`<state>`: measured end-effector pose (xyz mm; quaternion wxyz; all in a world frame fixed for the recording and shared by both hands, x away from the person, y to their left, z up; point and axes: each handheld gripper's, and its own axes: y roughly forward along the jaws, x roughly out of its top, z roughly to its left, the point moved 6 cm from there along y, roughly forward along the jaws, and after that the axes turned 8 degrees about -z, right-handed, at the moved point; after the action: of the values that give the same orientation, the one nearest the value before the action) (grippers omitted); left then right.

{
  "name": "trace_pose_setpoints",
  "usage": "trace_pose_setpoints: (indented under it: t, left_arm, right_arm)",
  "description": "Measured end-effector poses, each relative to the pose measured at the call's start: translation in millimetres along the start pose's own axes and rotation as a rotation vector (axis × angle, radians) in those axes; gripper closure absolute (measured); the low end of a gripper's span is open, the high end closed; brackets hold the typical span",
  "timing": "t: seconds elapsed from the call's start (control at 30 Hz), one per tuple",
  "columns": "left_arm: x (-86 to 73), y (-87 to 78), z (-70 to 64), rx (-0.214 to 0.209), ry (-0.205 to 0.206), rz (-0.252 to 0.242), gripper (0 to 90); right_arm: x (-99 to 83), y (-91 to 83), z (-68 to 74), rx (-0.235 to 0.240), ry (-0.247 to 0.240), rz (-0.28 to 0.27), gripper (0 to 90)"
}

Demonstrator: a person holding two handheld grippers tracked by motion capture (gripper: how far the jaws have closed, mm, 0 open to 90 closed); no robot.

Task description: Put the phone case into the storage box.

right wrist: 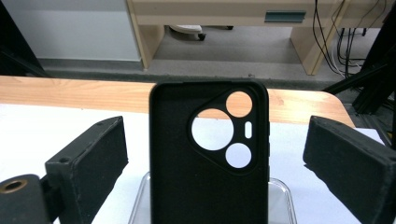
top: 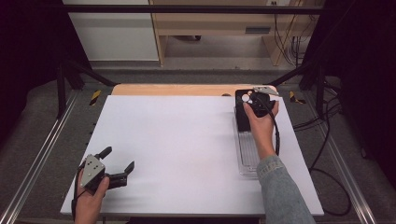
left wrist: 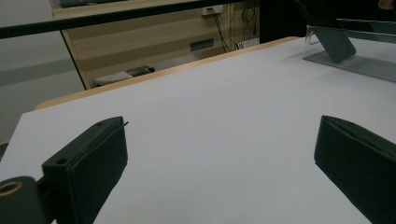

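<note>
Meanwhile, the right gripper [right wrist: 215, 154], jaws spread wide, flanks without touching a black soft phone case [right wrist: 208, 154] standing upright in a clear plastic tray [top: 246, 154] at the white table's [top: 187, 140] far right, while the left gripper [top: 117, 161] rests unclenched near-left.

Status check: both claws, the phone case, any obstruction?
Left claw open, idle over white table. Right claw open, straddling black phone case, not clamped. Case upright in clear tray. Nothing in the way.
</note>
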<state>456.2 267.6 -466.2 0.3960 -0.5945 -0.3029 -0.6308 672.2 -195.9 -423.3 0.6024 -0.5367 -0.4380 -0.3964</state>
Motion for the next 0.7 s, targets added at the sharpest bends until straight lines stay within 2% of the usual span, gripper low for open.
trace_pose_setpoints:
  t: [0.2,0.43,0.7]
  left_arm:
    - [0.2,-0.7,0.6,0.002,0.001,-0.002,2.8]
    - [0.1,-1.2,2.1,0.008,-0.001,-0.004,2.8]
    - [-0.2,0.3,0.8,0.007,0.004,-0.001,2.7]
  right_arm:
    - [7.5,-8.6,6.3,0.045,0.011,-0.020,6.7]
    - [14.6,-16.0,13.9,0.099,-0.004,-0.048,6.8]
    - [16.0,-20.6,14.9,0.121,-0.018,-0.052,7.1]
